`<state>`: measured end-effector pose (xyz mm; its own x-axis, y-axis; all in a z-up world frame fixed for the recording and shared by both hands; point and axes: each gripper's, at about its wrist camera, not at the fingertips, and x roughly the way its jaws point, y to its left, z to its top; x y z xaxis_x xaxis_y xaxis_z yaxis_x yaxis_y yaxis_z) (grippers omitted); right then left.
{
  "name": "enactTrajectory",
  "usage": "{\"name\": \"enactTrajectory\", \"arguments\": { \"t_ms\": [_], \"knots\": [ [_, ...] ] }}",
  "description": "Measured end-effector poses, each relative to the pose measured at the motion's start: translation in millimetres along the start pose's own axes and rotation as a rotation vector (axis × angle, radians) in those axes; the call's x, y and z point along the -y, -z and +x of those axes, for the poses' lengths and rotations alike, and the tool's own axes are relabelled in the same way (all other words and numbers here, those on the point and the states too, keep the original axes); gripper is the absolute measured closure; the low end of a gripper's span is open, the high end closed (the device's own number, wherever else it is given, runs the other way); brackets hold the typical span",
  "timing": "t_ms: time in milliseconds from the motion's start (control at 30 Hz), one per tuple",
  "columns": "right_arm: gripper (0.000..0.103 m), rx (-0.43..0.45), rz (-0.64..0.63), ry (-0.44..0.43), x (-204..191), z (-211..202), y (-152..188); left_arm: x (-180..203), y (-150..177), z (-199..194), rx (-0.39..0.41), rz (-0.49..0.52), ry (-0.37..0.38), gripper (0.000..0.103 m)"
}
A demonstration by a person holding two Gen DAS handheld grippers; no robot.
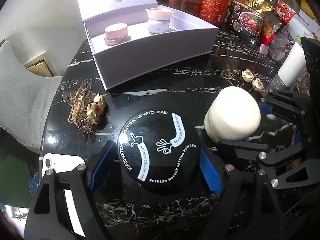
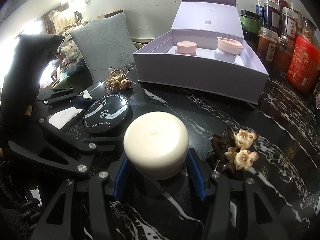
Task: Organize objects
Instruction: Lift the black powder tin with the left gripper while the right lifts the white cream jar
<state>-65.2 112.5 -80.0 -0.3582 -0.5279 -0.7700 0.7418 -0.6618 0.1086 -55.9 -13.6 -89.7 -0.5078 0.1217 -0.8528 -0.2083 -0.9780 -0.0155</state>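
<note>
A black marble table [image 1: 180, 84] carries an open lavender box [image 1: 156, 54]. In front of it lie a black powder compact [image 1: 160, 150], a white jar [image 1: 232, 114] (to the compact's right) and two bear hair clips [image 1: 88, 110] [image 1: 252, 80].

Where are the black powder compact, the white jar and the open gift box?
black powder compact [image 1: 160, 150], left wrist view, middle of its printed lid.
white jar [image 2: 156, 140], right wrist view, middle of its flat top.
open gift box [image 1: 160, 54], left wrist view, its front wall.

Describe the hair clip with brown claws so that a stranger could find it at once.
Start at the open lilac box on the black marble table. In front of it stands the white jar; the clip lies just right of that jar. Its claws are dark brown, while the other bear clip, near the chair, is clear.
</note>
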Motion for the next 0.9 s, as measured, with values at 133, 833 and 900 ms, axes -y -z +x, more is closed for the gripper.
{"name": "enactTrajectory", "arguments": {
  "t_ms": [133,833,900],
  "knots": [
    [0.047,-0.003,0.001,-0.002,0.0,-0.2,0.0,0.1,-0.2,-2.6,-0.003,-0.004,0.011,0.036],
    [0.047,0.008,0.001,-0.013,-1.4,-9.9,3.7,7.6,1.1,-15.1,0.002,0.005,0.013,0.036],
    [0.047,0.015,-0.001,-0.018,-1.6,-12.1,3.6,7.6,0.9,-16.8,0.003,0.003,0.013,0.036]
  ]
}}
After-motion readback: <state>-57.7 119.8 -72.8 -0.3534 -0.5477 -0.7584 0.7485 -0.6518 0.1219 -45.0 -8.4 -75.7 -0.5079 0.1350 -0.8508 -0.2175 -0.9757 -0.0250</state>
